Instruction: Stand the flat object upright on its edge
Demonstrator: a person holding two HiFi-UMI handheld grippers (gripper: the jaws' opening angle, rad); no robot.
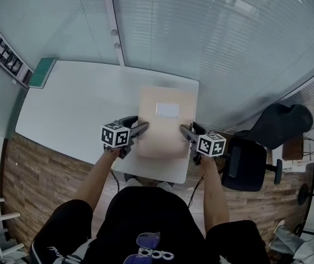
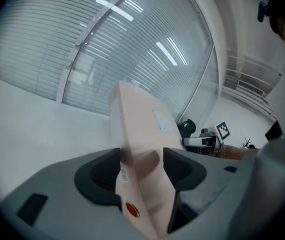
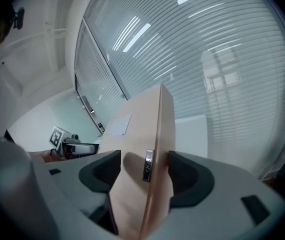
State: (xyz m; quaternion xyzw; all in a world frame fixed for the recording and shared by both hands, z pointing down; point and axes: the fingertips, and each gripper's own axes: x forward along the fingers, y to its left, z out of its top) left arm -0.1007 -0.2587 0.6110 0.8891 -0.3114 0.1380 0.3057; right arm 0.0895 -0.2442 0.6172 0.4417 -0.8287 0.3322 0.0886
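- Two hand-held grippers meet above the near edge of the white table (image 1: 74,106), one on each side of a flat beige box (image 1: 165,133).
- Over the near middle of the table, the flat beige box (image 2: 138,129) (image 3: 141,124) shows its broad face and white label (image 1: 167,110) to the head view. It looks blurred there, and whether its far edge rests on the table cannot be told.
- On the side toward the table's left end, the left gripper (image 1: 139,130) pinches the box close to its near corner. In the left gripper view (image 2: 141,166), one pad sits against the narrow side that carries a red dot (image 2: 131,210), and the other pad sits against the broad face.
- On the side toward the table's right end, the right gripper (image 1: 187,132) clamps the opposite edge. In the right gripper view (image 3: 143,166), one pad presses the narrow side beside a small dark clasp (image 3: 147,165), and the other meets the broad face.
- At the table's far-left corner lies a green board (image 1: 41,73).
- Just off the table's near-right corner stands a black office chair (image 1: 245,161).
- Beyond the table's far edge hang slatted blinds (image 1: 217,43).
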